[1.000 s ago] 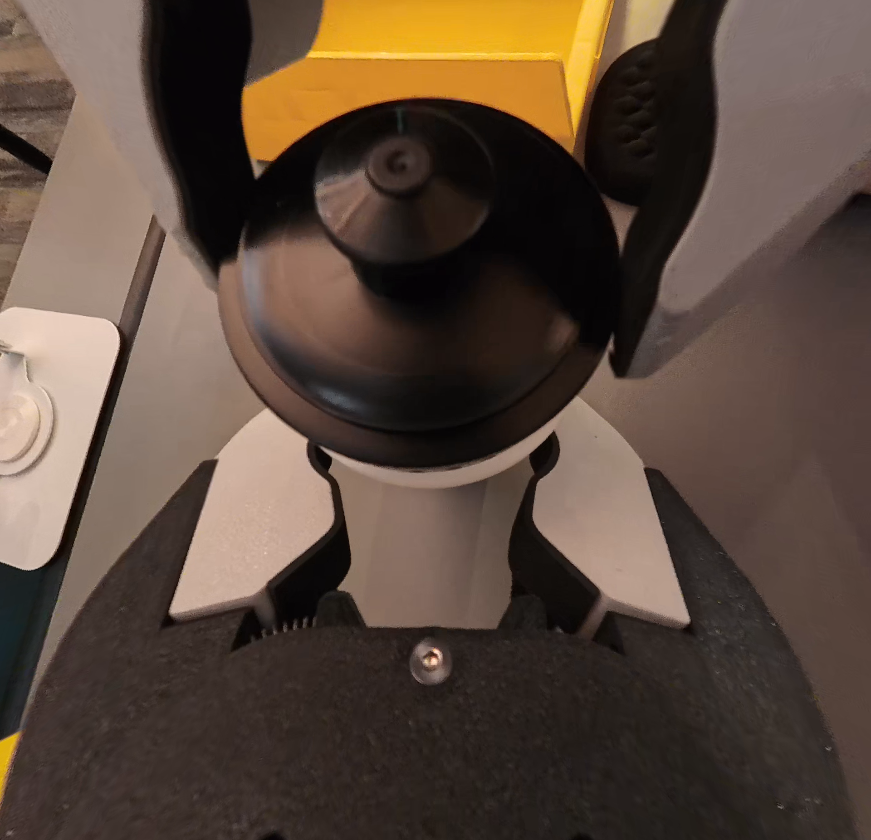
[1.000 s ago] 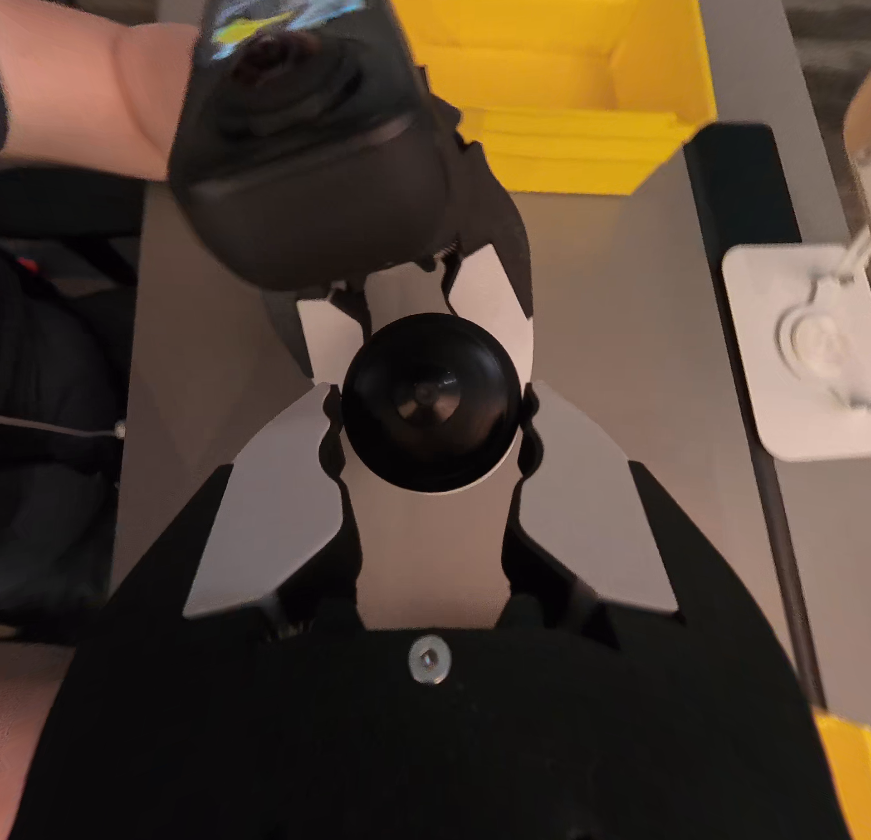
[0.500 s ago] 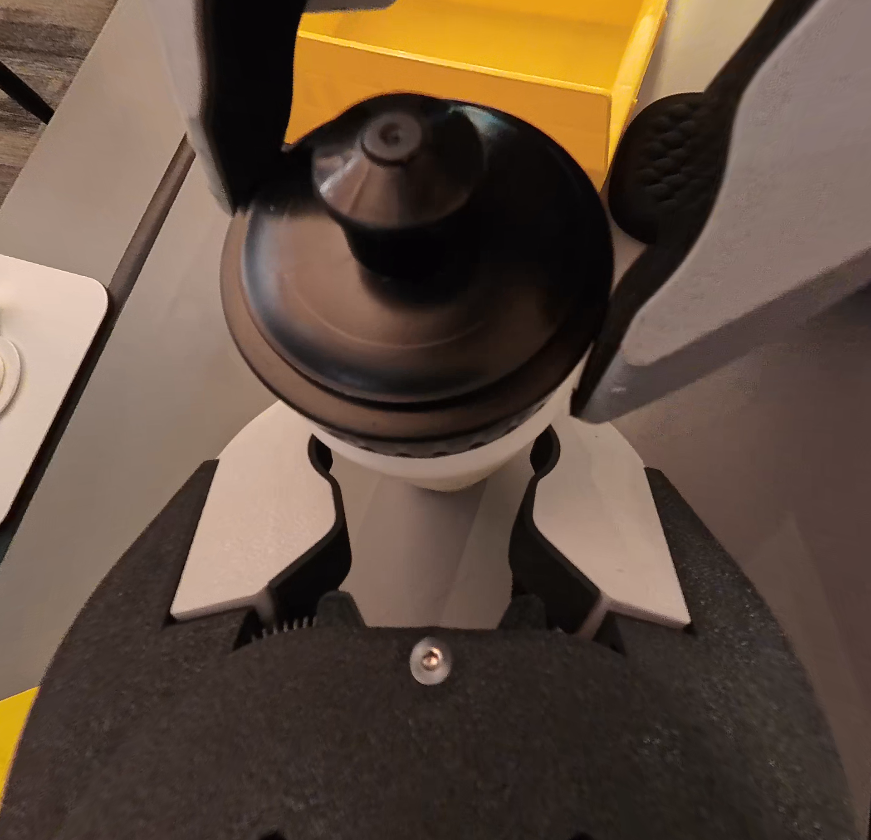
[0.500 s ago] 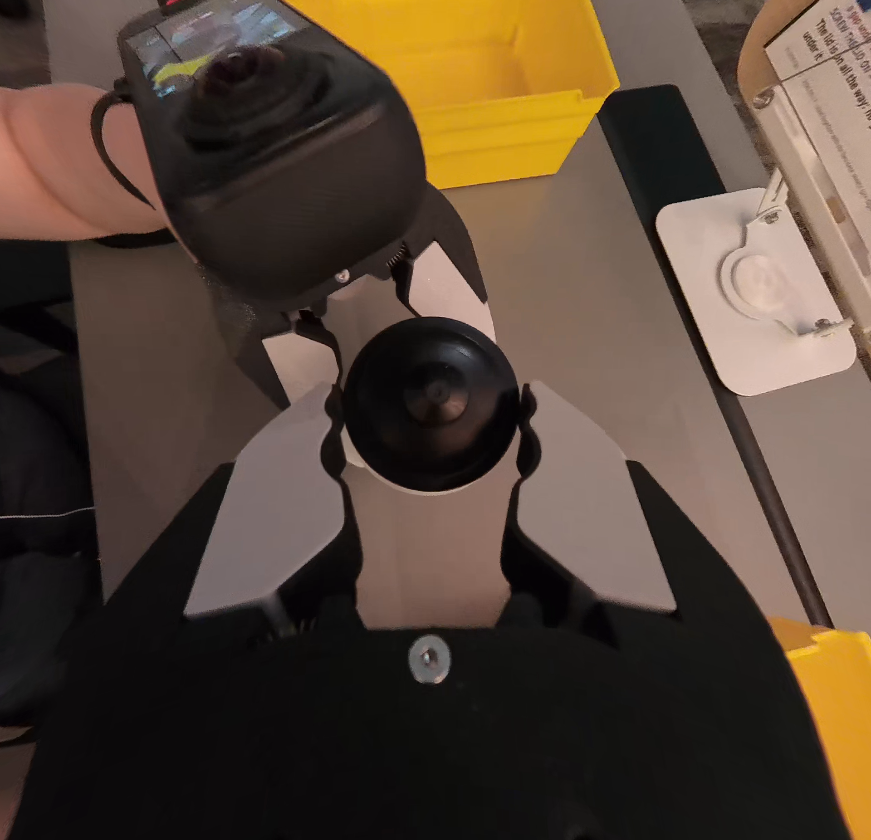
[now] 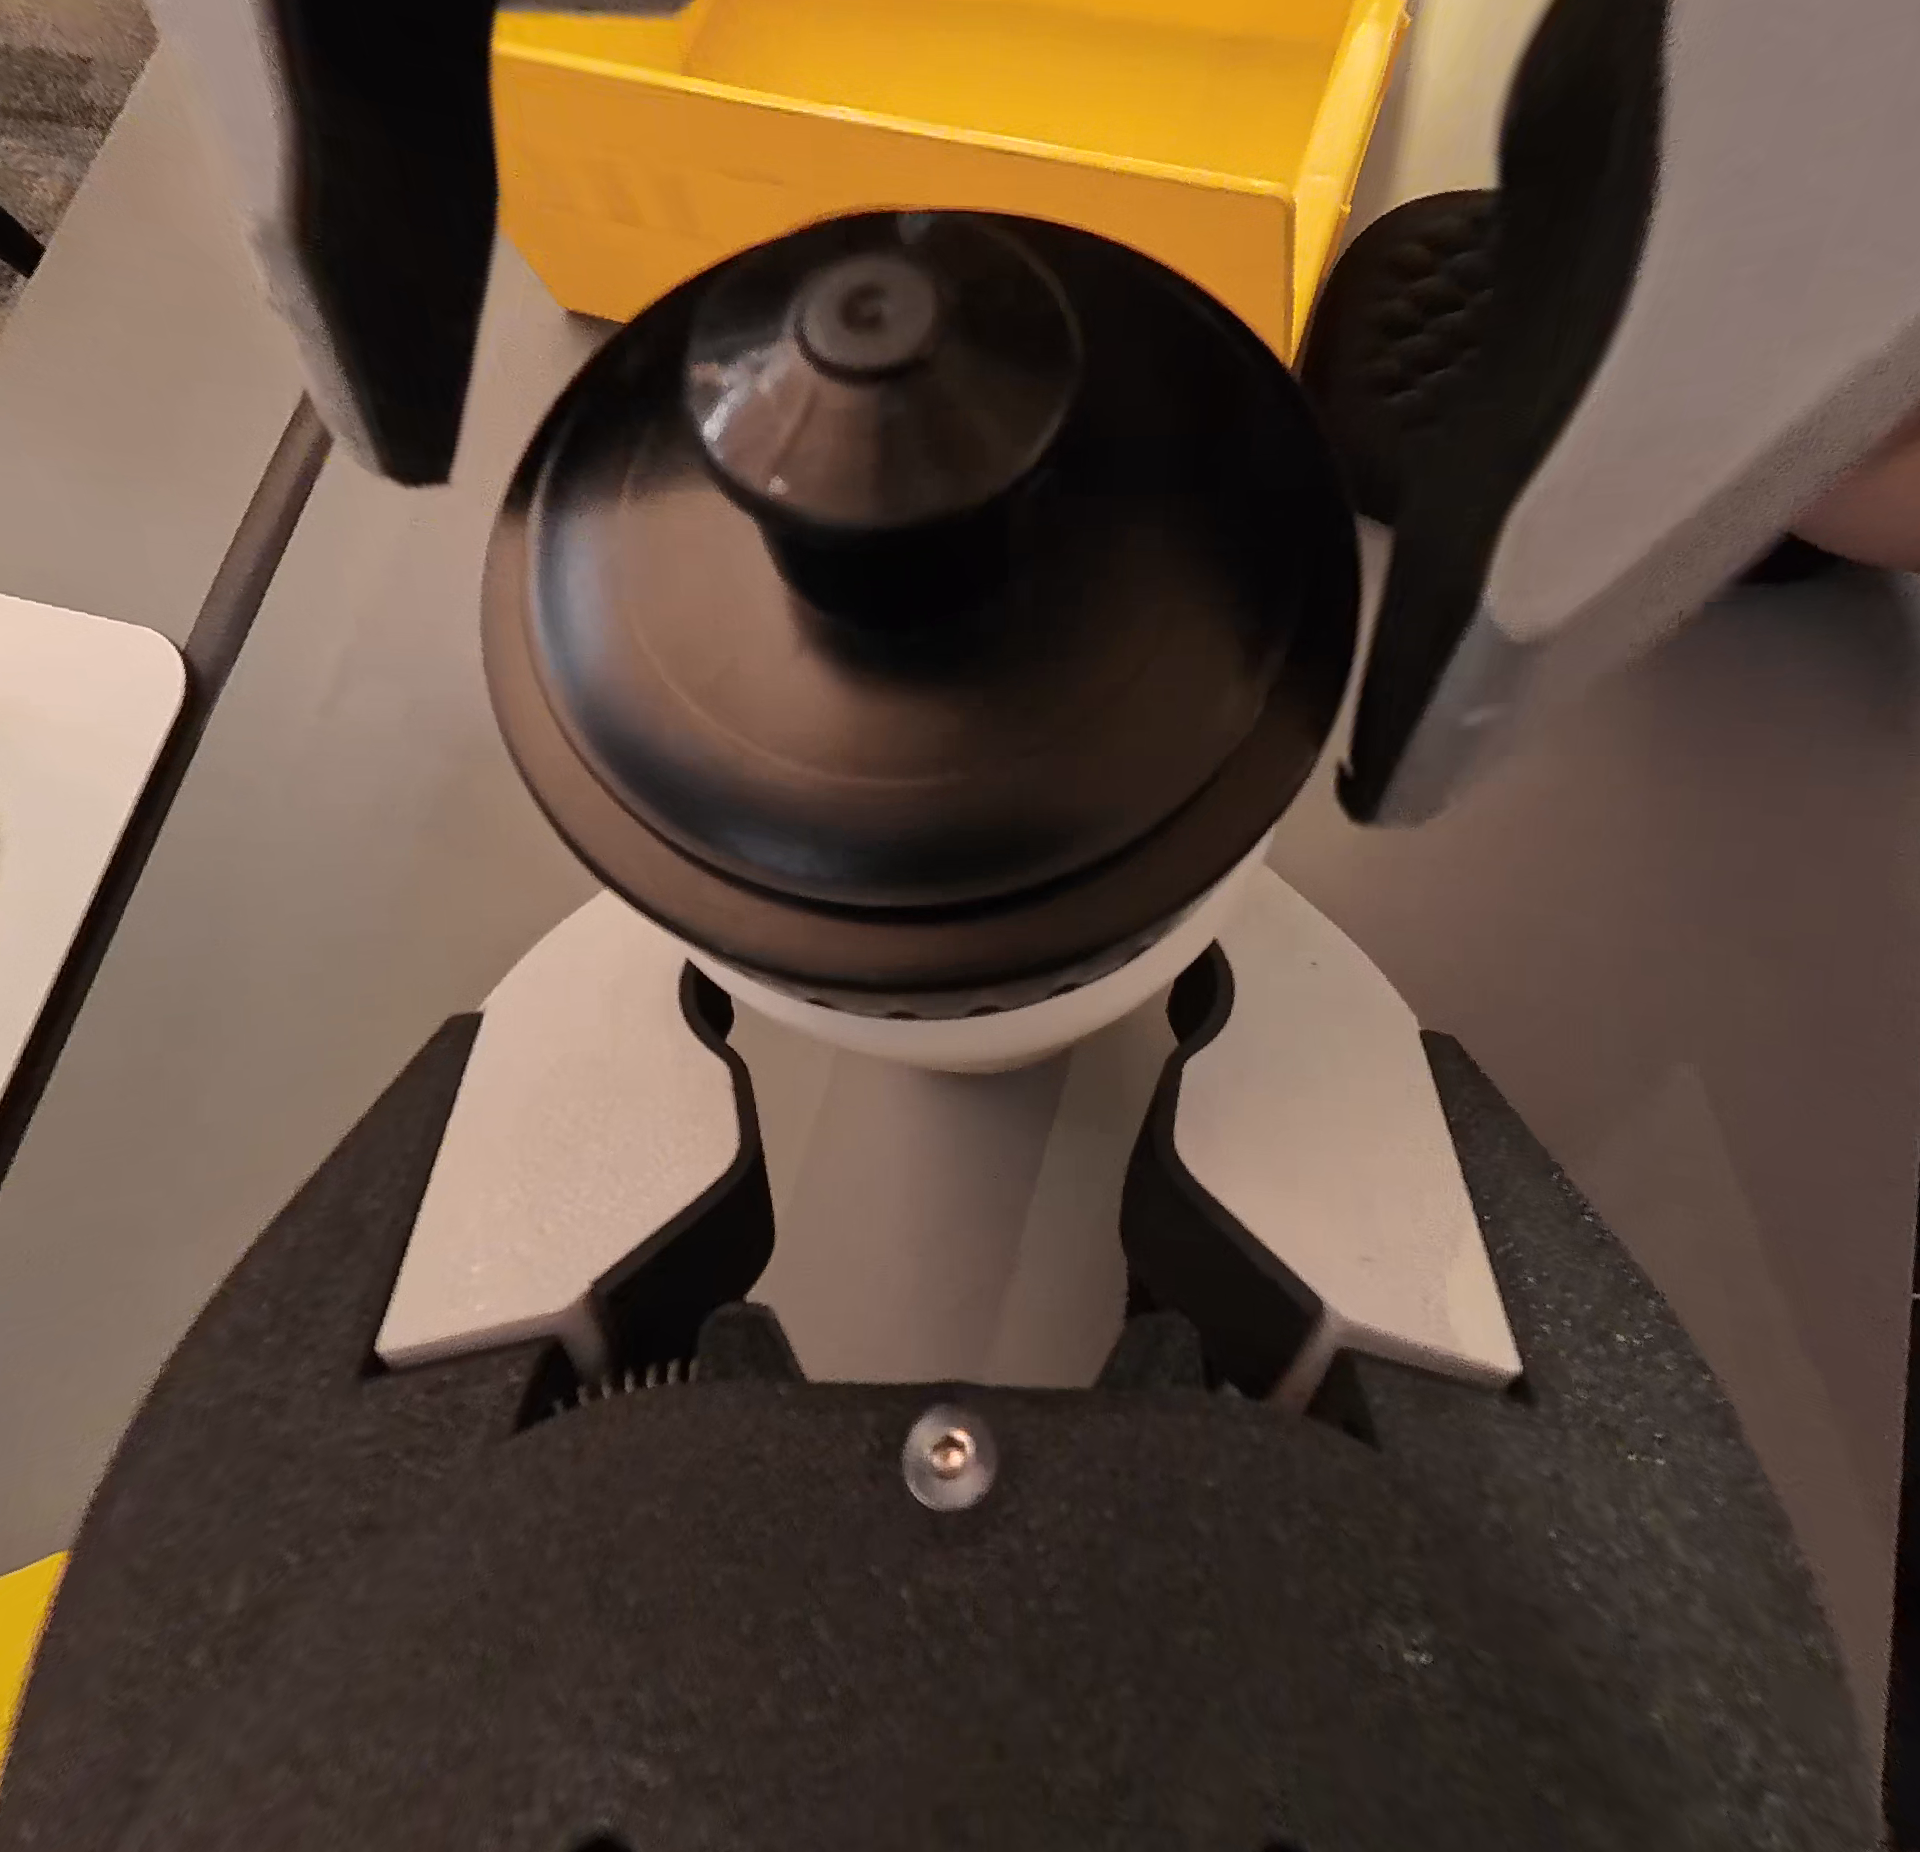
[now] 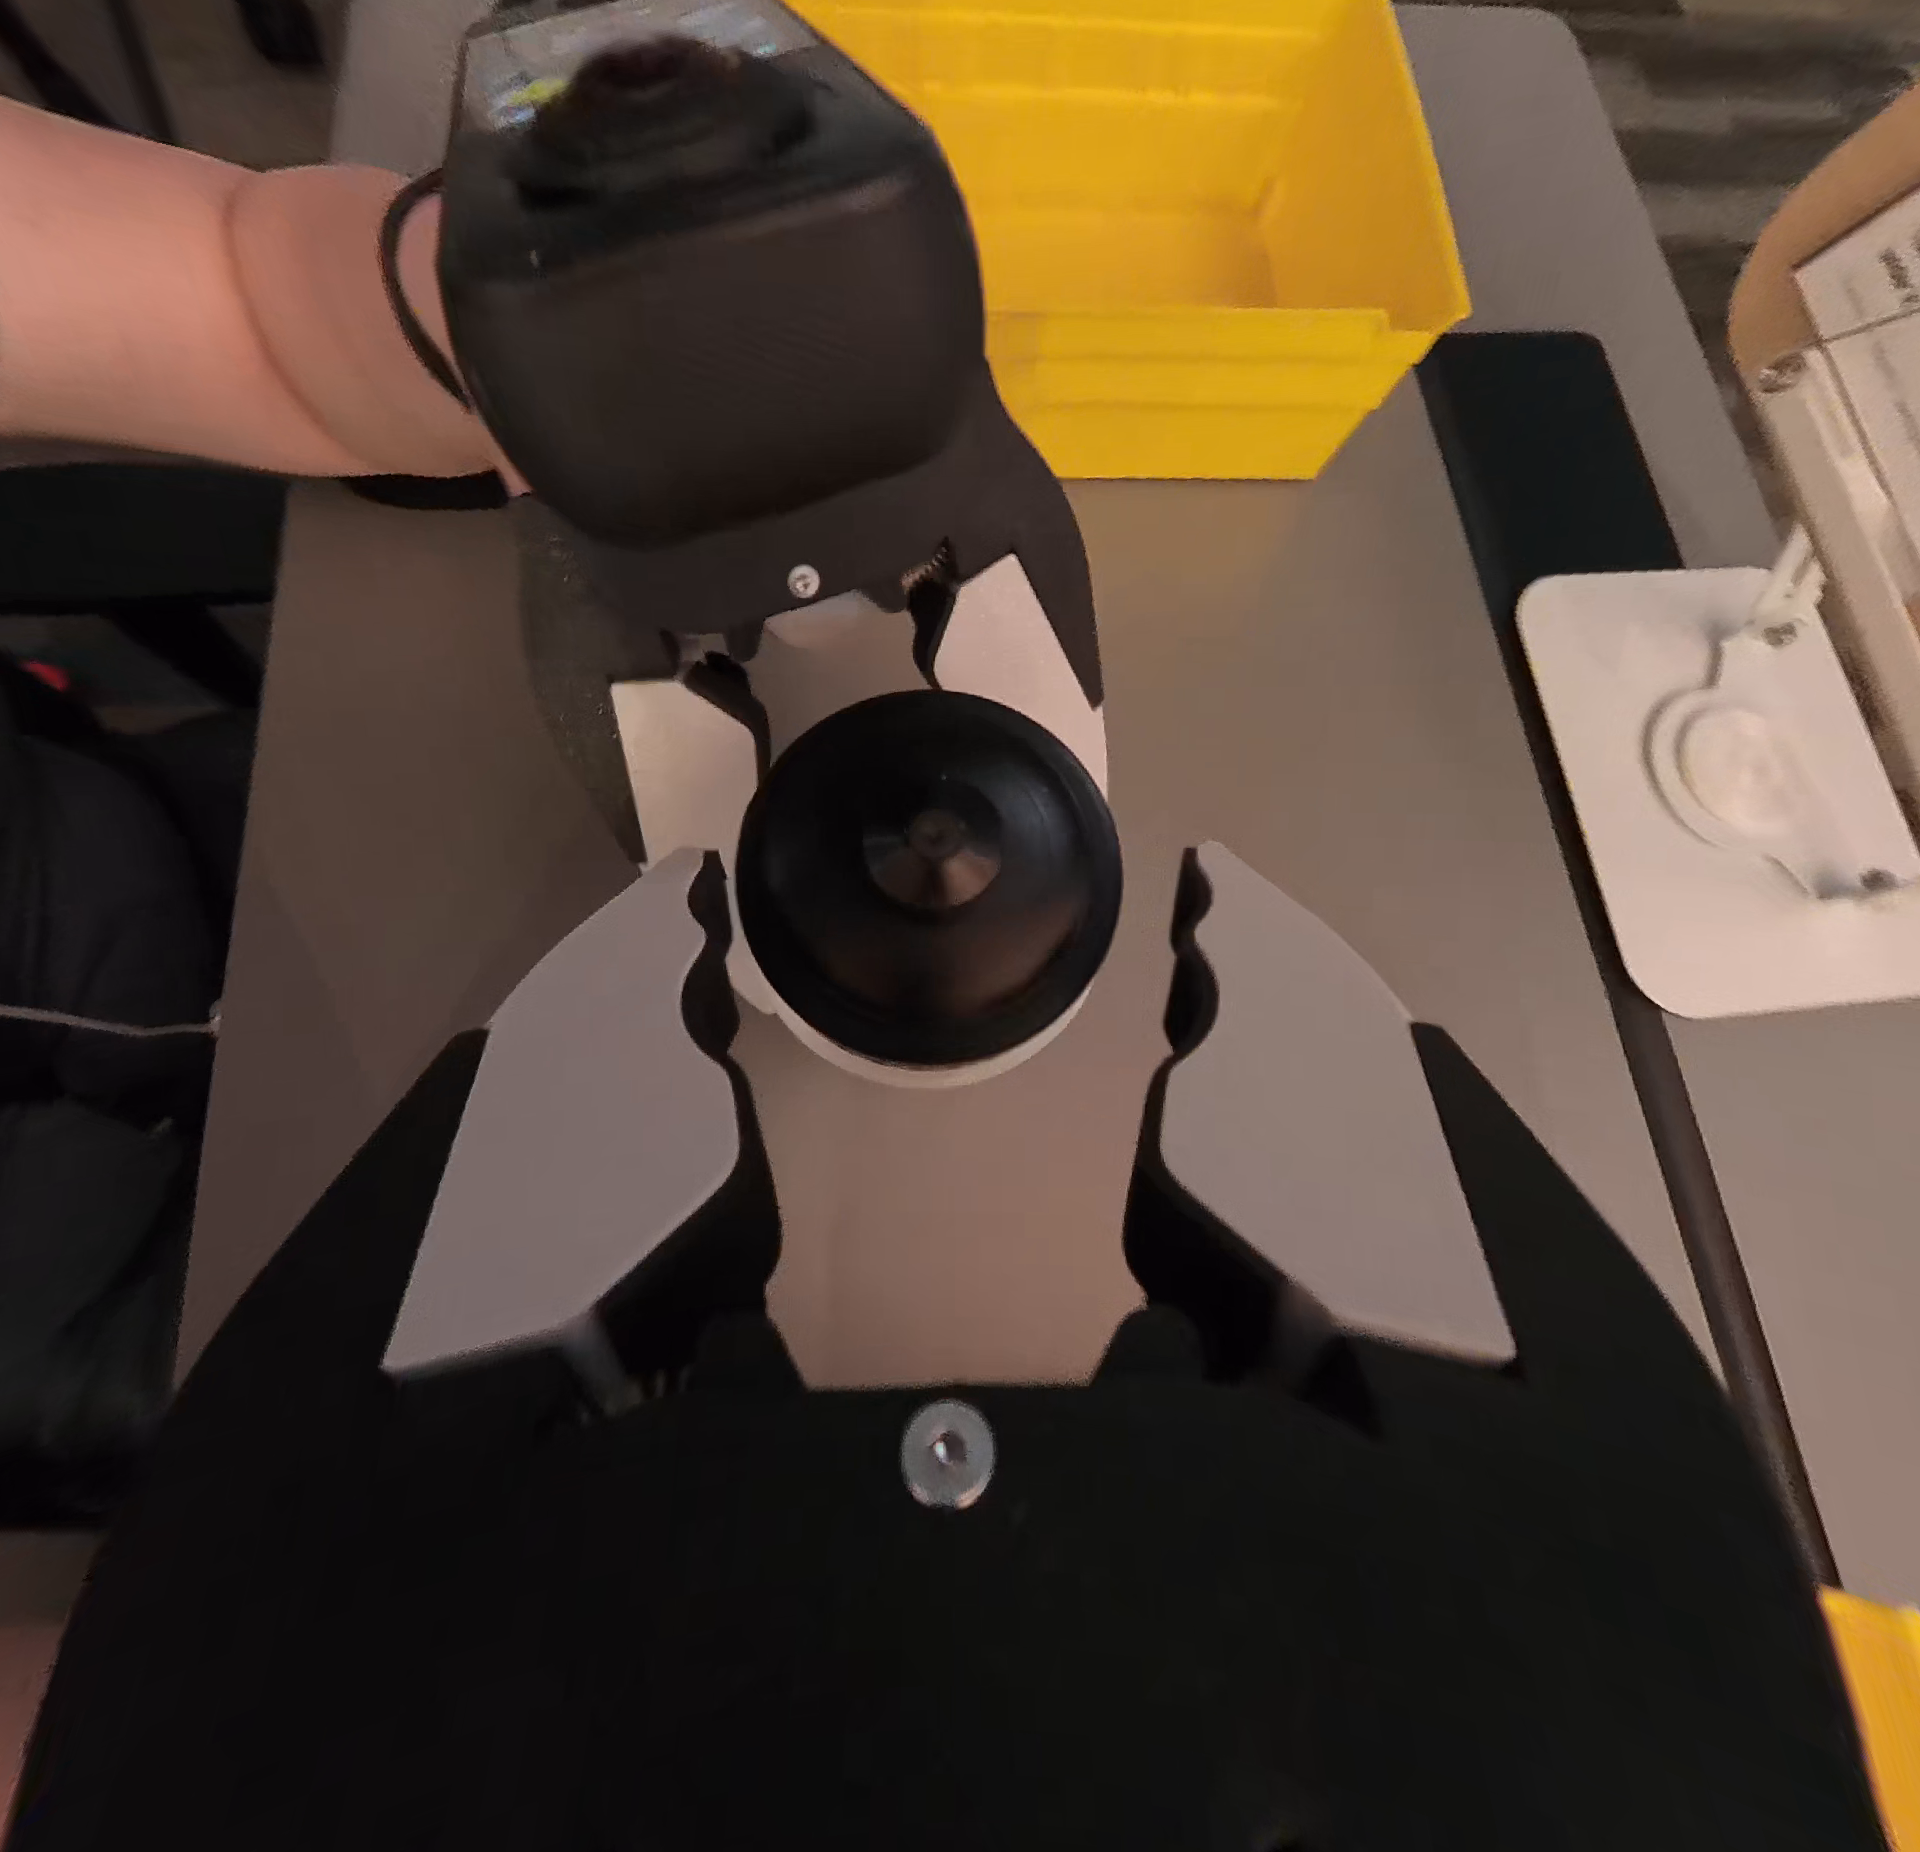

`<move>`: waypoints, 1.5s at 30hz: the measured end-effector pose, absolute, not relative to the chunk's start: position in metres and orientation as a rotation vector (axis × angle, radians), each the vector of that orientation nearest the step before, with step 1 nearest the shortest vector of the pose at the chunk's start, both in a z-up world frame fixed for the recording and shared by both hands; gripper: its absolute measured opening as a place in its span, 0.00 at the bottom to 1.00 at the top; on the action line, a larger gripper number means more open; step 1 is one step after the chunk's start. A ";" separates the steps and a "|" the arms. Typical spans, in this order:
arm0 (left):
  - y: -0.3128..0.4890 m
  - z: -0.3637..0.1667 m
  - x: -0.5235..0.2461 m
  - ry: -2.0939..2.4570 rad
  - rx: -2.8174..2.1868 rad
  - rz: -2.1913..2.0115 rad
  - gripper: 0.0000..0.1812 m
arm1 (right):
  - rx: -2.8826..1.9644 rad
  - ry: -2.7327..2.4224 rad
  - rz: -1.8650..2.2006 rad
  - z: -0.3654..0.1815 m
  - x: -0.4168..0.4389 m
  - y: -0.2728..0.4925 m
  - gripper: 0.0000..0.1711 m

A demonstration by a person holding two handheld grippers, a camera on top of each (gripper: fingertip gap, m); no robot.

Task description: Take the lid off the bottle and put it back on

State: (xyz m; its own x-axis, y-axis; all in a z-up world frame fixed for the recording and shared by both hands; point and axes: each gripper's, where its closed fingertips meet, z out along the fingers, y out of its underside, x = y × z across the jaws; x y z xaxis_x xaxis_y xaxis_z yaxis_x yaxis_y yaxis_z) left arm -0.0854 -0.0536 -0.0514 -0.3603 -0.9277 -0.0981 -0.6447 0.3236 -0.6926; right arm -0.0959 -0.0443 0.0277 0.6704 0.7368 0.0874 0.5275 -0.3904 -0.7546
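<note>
bottle (image 6: 914,1049) upright on tabletop (image 6: 1299,659), black lid (image 6: 928,872) on | left gripper (image 5: 961,1013) clamps white body, seemingly | right gripper (image 6: 940,903) spread, straddling lid; centre, close squarely on rim before twisting

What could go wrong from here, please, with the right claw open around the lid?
1. The right claw stands open with one finger close beside the lid; pulling away could nudge the bottle.
2. Only the left claw grips the bottle, and whether the lid sits tight cannot be seen.
</note>
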 end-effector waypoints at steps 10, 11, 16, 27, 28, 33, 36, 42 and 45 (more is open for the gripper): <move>-0.062 -0.052 -0.090 2.162 -1.329 -0.764 0.46 | -2.114 -1.036 0.343 0.024 -0.106 -0.054 0.43; -0.064 -0.052 -0.091 2.178 -1.304 -0.763 0.46 | -2.058 -1.107 0.368 0.025 -0.108 -0.057 0.43; -0.068 -0.052 -0.090 2.186 -1.307 -0.792 0.46 | -1.894 -1.195 0.532 0.027 -0.110 -0.061 0.43; -0.065 -0.052 -0.089 2.167 -1.355 -0.805 0.46 | -2.218 -0.926 0.297 0.019 -0.102 -0.051 0.44; -0.070 -0.053 -0.091 2.201 -1.330 -0.825 0.46 | -2.198 -0.983 0.324 0.019 -0.105 -0.056 0.44; -0.096 -0.054 -0.101 2.341 -1.174 -0.896 0.46 | -1.920 -1.320 0.550 0.021 -0.121 -0.084 0.44; -0.091 -0.053 -0.098 2.307 -1.233 -0.918 0.46 | -1.951 -1.251 0.586 0.022 -0.117 -0.078 0.44; -0.065 -0.053 -0.085 2.154 -1.368 -0.839 0.46 | -2.197 -0.973 0.317 0.016 -0.102 -0.054 0.49; -0.064 -0.053 -0.085 2.144 -1.380 -0.834 0.46 | -2.270 -0.850 0.248 0.016 -0.098 -0.048 0.45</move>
State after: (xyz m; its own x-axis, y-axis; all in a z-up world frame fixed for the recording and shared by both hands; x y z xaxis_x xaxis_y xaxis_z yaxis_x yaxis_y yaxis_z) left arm -0.0849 -0.0645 -0.0528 -0.3948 -0.9174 -0.0506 -0.6422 0.3149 -0.6989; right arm -0.0983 -0.0476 0.0158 0.7672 0.6387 0.0592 0.5068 -0.5469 -0.6664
